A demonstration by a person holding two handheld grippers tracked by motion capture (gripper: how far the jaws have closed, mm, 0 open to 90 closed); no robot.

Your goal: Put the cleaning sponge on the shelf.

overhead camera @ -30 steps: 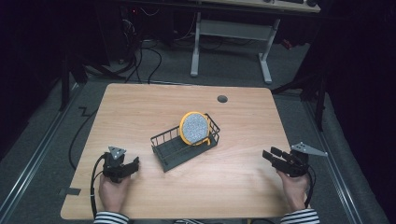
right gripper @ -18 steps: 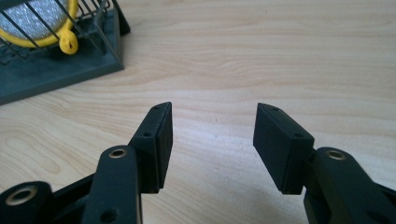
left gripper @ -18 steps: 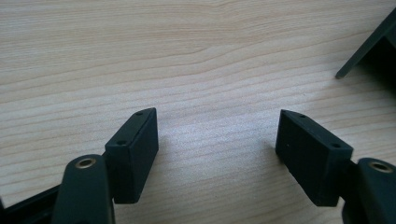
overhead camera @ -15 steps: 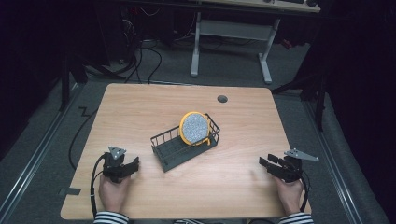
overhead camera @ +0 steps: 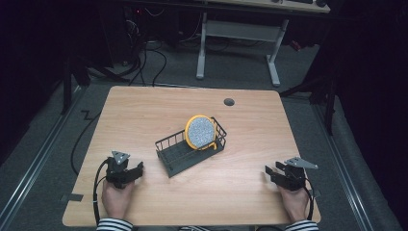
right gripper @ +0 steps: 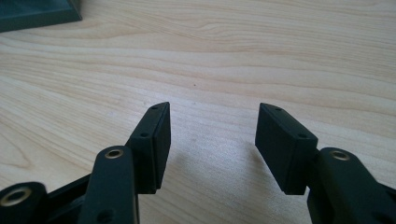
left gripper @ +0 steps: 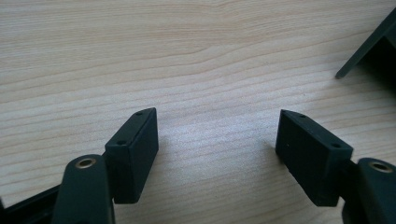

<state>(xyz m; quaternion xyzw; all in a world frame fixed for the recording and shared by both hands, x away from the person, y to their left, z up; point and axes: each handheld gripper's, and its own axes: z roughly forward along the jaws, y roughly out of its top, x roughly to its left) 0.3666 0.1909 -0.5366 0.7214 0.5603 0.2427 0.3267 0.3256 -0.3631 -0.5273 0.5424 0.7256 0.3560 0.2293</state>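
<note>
From my remote station I log a matt, smooth pale wood-grain table (overhead camera: 144, 110), a dark wire rack (overhead camera: 179, 155) at its centre, a plate (overhead camera: 200, 132) with a yellow rim and speckled grey face at the rack's 2 o'clock, and matt black plastic-looking pads (left gripper: 136, 144).

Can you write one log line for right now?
yellow-rimmed speckled plate: upright in black wire rack | left gripper: open, empty | right gripper: opening, empty

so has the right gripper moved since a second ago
Yes: the right gripper has sunk toward the table's near edge, its empty jaws just opening wider.
</note>
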